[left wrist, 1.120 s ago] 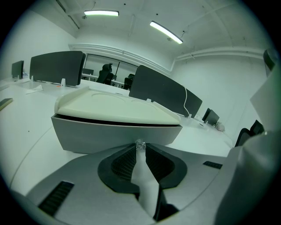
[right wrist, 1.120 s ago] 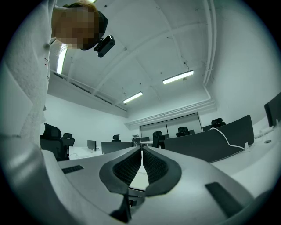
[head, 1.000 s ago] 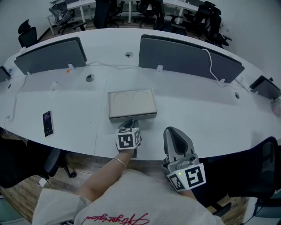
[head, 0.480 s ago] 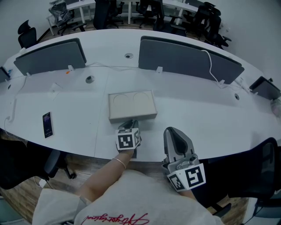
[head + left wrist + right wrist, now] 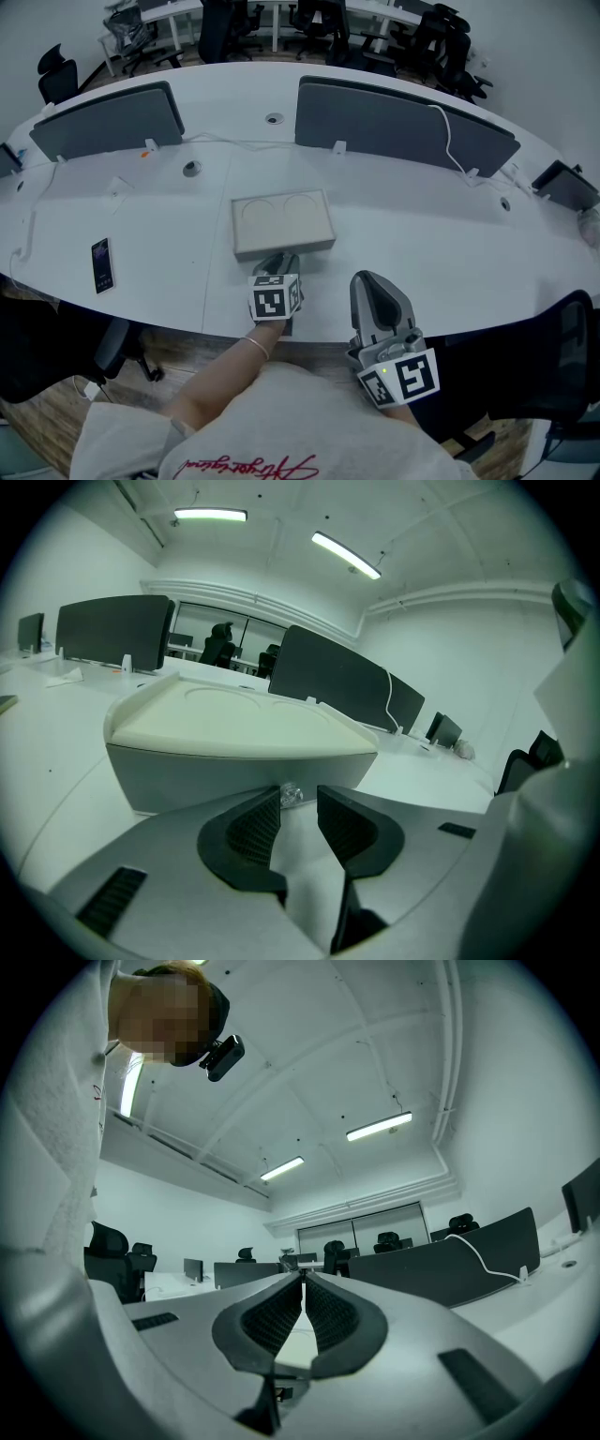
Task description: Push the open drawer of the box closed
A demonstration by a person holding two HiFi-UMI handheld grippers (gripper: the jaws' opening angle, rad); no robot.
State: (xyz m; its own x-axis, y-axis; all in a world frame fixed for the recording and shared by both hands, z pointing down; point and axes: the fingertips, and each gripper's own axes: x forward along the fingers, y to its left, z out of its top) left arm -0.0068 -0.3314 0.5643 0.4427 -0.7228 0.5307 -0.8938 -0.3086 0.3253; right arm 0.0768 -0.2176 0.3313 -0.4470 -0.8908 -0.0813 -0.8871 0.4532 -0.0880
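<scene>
The only writing in view is a red handwritten line on the person's white shirt, and it is cut off by the picture edge, so it cannot be read. The box carries no readable label. It is a flat rectangle with a cream matte top that has two pressed circles in it, and smooth gray sides. It lies on the white glossy curved desk. Its drawer is the gray front face on the side toward the person, and it looks flush under the top. In the middle of this face there is a small clear shiny knob. The left hand-held gripper is directly in front of the box, its tips almost at the drawer face. Its jaws are opening, and the knob stands between the ribbed black pads, which do not press on it. Its marker cube shows a black and white square pattern. The right hand-held gripper is in front of the box and to the right, at the desk edge. It points upward and its jaws are together on nothing. A dark phone lies flat to the left of the box. Behind the box stand two gray padded screens, and a white cable hangs over the right one.
</scene>
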